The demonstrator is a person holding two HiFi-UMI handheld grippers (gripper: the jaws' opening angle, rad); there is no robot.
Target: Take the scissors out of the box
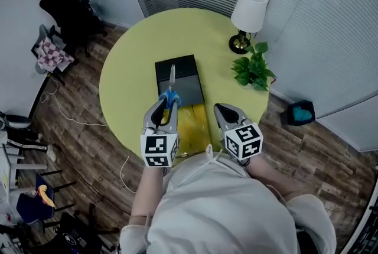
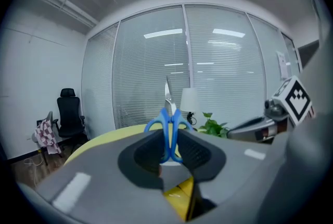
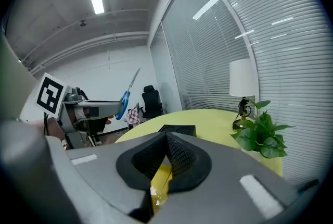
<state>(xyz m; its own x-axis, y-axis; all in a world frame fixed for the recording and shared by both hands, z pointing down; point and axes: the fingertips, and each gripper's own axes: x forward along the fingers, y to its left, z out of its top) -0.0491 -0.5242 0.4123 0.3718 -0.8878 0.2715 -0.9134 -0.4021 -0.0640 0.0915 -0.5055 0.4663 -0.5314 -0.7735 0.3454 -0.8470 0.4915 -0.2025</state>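
Head view: blue-handled steel scissors [image 1: 171, 88] at frame centre, blades toward the top of the frame, overlapping the open black rectangular box [image 1: 188, 72] in the picture. Handle loops pinched between the 2 jaws of the left gripper [image 1: 166, 108], just below centre.

Left gripper view: same scissors [image 2: 168, 129] upright at centre, blade tips up against the window blinds. Blue loops bulging out to either side above the dark ribbed pads [image 2: 195, 152]. Left gripper [image 2: 170, 151] clamped onto the handles, jaws kept apart by them.

Right gripper view: scissors [image 3: 125, 97] at middle left, tilted up out of the left gripper [image 3: 115, 107], in the air and clear of the box [image 3: 177, 129], itself low at centre on the tabletop.

Right gripper [image 1: 223, 112] lower right of centre in the head view, beside the left one. Seen in its own view [image 3: 166, 139] with both jaws pressed together at the tips, nothing between them.

Just below the box in the head view, a glossy yellow sheet [image 1: 192, 126]; whether part of the box, hard to tell. Both on a round yellow-green table [image 1: 127, 75]. At the table's upper right, a white-shaded lamp [image 1: 248, 10] on a dark base, and just below it a green leafy plant [image 1: 253, 69]. Upper left, a black office chair [image 1: 65, 7] on a wood-plank floor [image 1: 77, 146].
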